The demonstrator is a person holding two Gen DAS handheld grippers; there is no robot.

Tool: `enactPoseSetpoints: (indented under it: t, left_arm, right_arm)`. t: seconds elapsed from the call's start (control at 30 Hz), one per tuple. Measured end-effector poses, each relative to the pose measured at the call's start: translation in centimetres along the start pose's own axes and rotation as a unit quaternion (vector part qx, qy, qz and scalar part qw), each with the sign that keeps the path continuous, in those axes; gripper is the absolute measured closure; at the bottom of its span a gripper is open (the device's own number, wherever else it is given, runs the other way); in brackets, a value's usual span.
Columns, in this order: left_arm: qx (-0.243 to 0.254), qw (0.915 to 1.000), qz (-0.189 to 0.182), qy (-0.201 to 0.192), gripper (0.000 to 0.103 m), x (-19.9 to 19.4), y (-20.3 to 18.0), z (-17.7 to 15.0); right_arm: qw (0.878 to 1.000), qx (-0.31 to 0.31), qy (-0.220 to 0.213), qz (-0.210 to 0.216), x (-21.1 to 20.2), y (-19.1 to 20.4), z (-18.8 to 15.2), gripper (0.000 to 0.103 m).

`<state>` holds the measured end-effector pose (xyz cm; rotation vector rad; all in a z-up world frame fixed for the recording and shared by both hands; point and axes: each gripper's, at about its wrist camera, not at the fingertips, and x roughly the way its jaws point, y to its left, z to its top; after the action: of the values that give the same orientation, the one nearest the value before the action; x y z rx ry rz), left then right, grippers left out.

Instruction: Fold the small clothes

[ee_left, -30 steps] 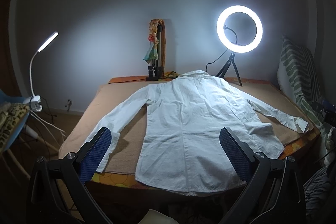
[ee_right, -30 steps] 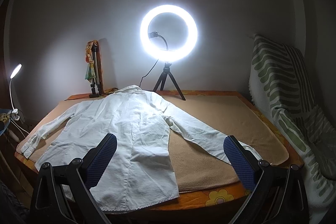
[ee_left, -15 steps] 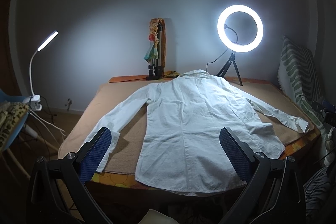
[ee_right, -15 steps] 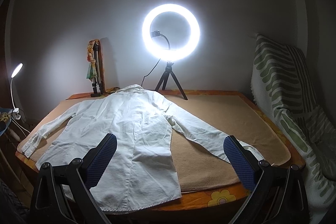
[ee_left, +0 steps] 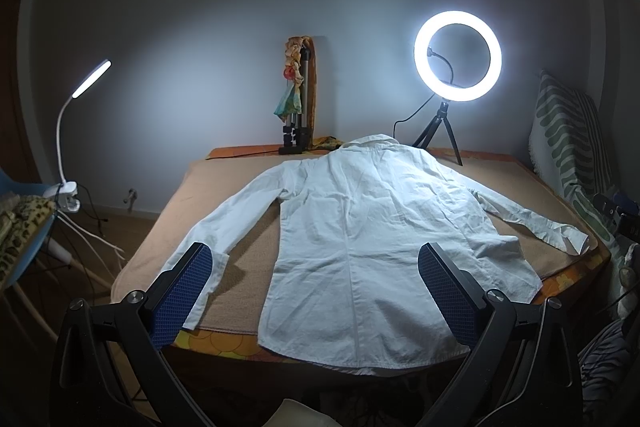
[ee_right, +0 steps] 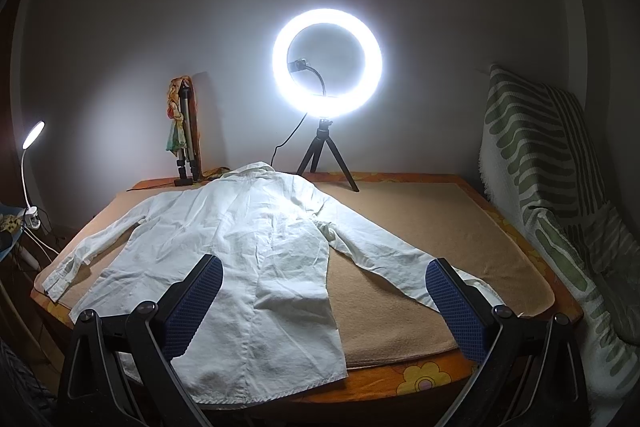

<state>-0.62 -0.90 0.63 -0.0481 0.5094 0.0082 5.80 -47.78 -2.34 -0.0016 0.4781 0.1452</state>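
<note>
A white long-sleeved shirt (ee_left: 372, 227) lies flat, back side up, on a tan blanket-covered table (ee_left: 256, 251), collar at the far end and both sleeves spread out. It also shows in the right wrist view (ee_right: 248, 251), with its right sleeve (ee_right: 384, 259) running toward the near right. My left gripper (ee_left: 314, 295) is open and empty, held above the shirt's near hem. My right gripper (ee_right: 324, 305) is open and empty, above the shirt's right hem and the sleeve cuff.
A lit ring light on a small tripod (ee_right: 327, 63) and a folded tripod with a doll (ee_left: 298, 99) stand at the table's far edge. A clip lamp (ee_left: 82, 95) is off to the left. A green-patterned cushion (ee_right: 552, 179) leans at the right.
The right wrist view has shifted slightly to the right and closer. The left gripper has barely moved. The shirt lies as before.
</note>
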Motion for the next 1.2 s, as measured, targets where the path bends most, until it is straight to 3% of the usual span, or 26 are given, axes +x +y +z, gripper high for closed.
enactPoseSetpoints:
  t: [1.2]
  left_arm:
    - [-0.001,0.9999,0.010,0.007,0.001,0.8,1.2,-0.1]
  right_arm:
    - [1.000,-0.011,0.000,0.015,1.0,1.4,0.7,0.000]
